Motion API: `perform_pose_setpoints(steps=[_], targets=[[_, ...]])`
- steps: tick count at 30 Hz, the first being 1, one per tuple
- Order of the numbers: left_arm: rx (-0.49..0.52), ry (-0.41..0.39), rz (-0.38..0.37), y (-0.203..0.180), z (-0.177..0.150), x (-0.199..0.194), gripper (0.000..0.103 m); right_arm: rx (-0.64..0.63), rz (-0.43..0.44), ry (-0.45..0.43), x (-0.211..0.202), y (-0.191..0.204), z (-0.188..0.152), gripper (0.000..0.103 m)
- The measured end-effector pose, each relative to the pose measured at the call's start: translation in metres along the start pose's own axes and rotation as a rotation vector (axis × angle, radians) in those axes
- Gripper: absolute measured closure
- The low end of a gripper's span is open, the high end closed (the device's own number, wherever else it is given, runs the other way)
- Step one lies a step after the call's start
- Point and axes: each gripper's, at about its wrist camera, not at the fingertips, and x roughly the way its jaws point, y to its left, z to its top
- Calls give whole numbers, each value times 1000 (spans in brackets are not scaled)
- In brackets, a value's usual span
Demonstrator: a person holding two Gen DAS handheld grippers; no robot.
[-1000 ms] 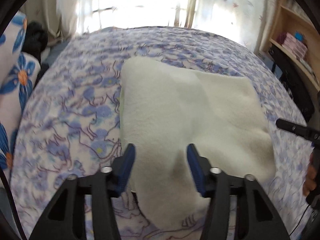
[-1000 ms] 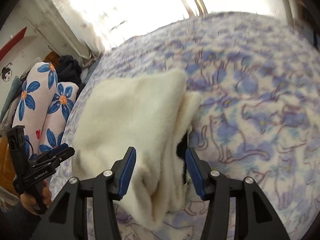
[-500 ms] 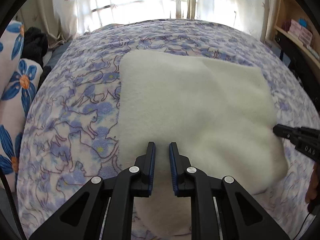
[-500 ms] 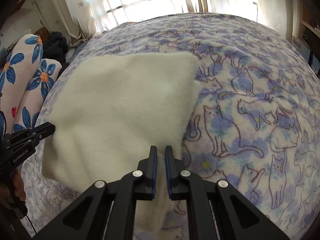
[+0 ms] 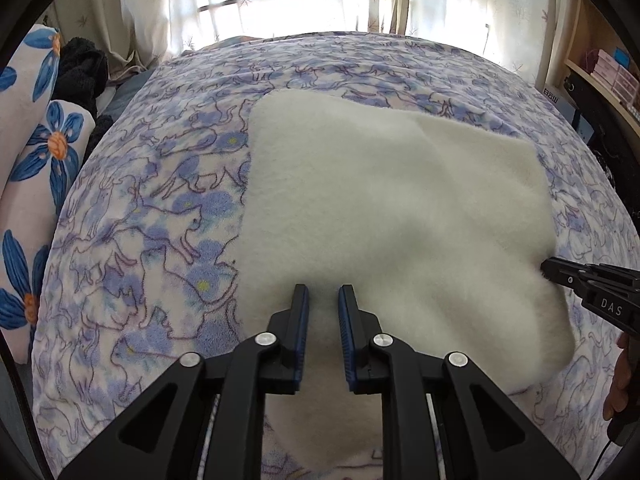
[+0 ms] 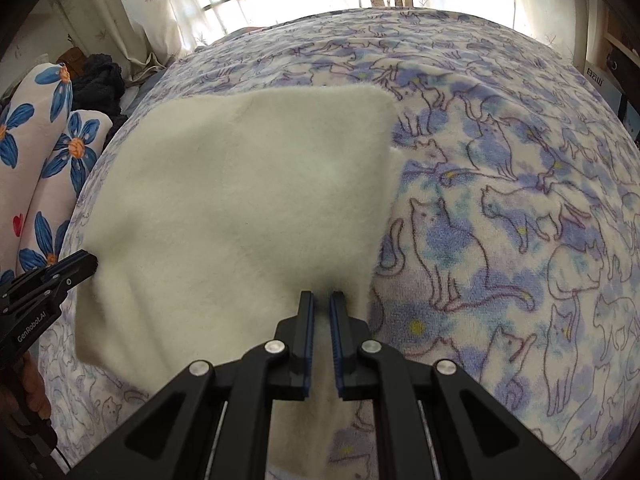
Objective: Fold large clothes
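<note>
A cream fleece garment [image 5: 384,208] lies folded flat on the bed, seen also in the right wrist view [image 6: 248,200]. My left gripper [image 5: 323,294] is shut on its near edge close to the left corner, with fleece pinched between the blue pads. My right gripper [image 6: 322,298] is shut on the near edge by the right corner, a narrow ridge of fleece between its pads. Each gripper shows in the other's view: the right gripper [image 5: 550,270] at the cloth's right side, the left gripper [image 6: 82,262] at its left side.
A blanket with blue cat print [image 6: 500,208] covers the bed [image 5: 160,208]. Flowered pillows [image 5: 36,160] and a dark heap of clothing [image 5: 80,72] lie at the left. Curtained windows stand behind, and a wooden shelf [image 5: 600,72] at the right.
Both grippers went from open around the garment's near edge to shut on it. The right one came down, and the cloth now lies flatter and more spread.
</note>
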Motion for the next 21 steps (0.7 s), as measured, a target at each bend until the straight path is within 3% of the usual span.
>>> perform_pose_setpoints(steps=[5,10,17,21], targets=[[-21,-17,-24,-10,-11,-31,77,10,22,7,-24,0,-4,95],[-57,-45,-52,-30,-27,-74,49,6,58,23,-57,-2,-24,95],[-83,-22,-79,-75,-59,-132,36,21,113,60,-119,-20,-66,95],[-109,6,-116,-107,-84,-172,34,26,147,105,-164,-38,-97,95]])
